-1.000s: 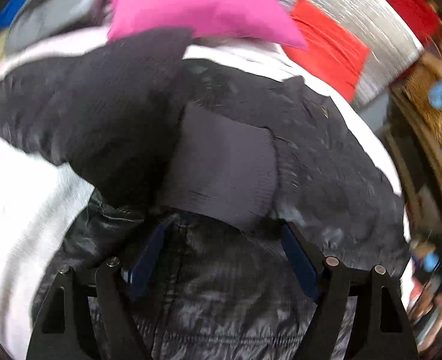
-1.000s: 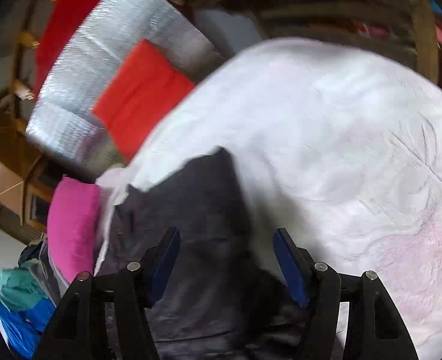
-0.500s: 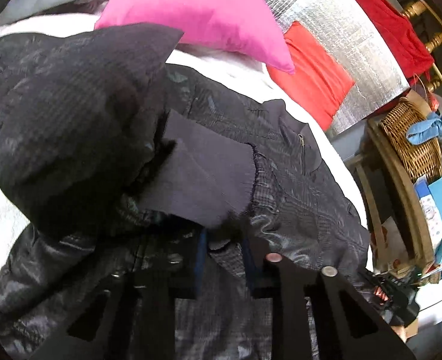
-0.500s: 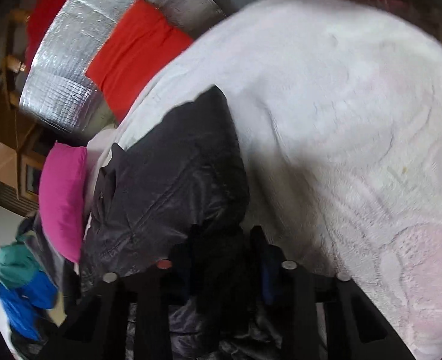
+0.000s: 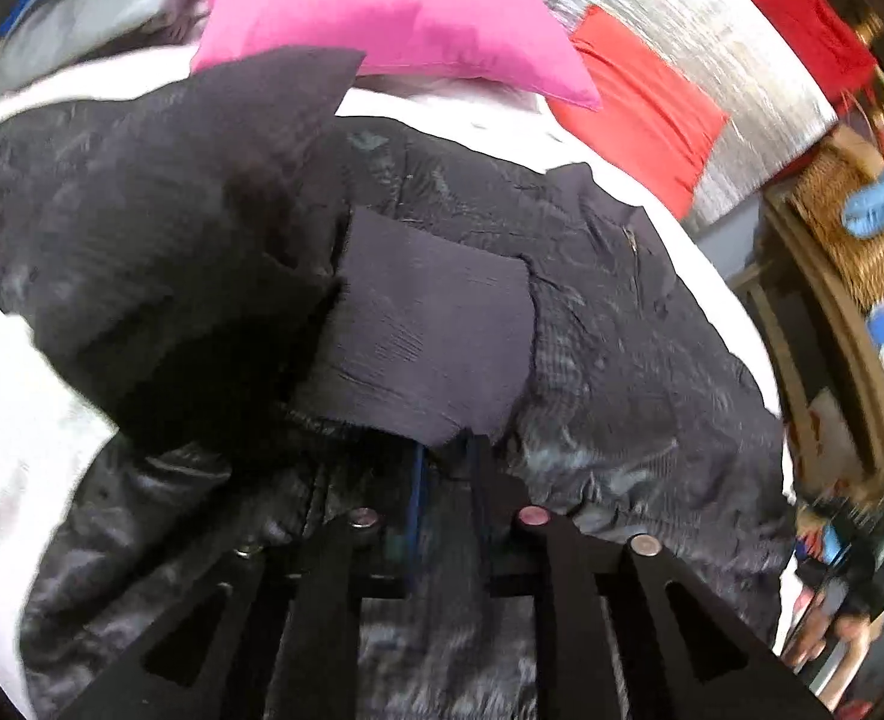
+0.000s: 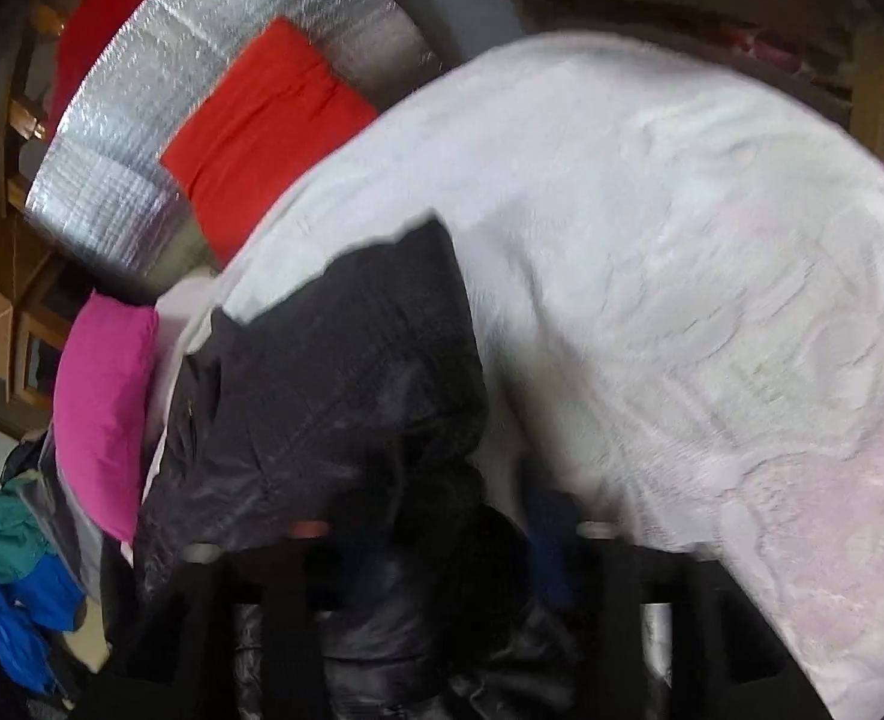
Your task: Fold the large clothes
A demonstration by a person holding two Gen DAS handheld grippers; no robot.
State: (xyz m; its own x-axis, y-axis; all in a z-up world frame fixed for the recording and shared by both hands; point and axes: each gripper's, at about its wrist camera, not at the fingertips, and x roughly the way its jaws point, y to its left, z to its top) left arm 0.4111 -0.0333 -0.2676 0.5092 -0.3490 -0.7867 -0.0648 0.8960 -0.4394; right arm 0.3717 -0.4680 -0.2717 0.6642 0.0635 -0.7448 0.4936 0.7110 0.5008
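Two wrist views, both on one big black quilted shiny jacket (image 5: 610, 312) spread on a white fleecy bed blanket (image 5: 16, 438). Left wrist view: left gripper (image 5: 448, 480) with fingers nearly together, a thin bit of jacket fabric sitting in the narrow gap just below the dark ribbed knit cuff (image 5: 430, 330); the jaws have just eased slightly wider, and whether the pads actually bite the cloth is too dark to tell. A sleeve lies folded across the jacket body, cuff on top. Behind: bright pink cushion (image 5: 382, 6), red cushion (image 5: 640, 102), silver quilted foil sheet (image 5: 700, 24), wicker basket (image 5: 856, 234) at right. Right wrist view: right gripper (image 6: 430, 534) with jaws having just been opening, now well apart; left finger buried under bunched jacket, blue pad of the other finger (image 6: 547, 546) showing bare next to the blanket, so the fabric looks released, lying loose between the fingers. Jacket in this view is a dark heap at lower left, white blanket filling the right side. Step, as I judge it: sleeve-in fold just laid, grips letting go. Next move likely needs both grippers re-placed on the hem or a side edge, clamped firmly, since slippery shell fabric may slide out and undo the fold.
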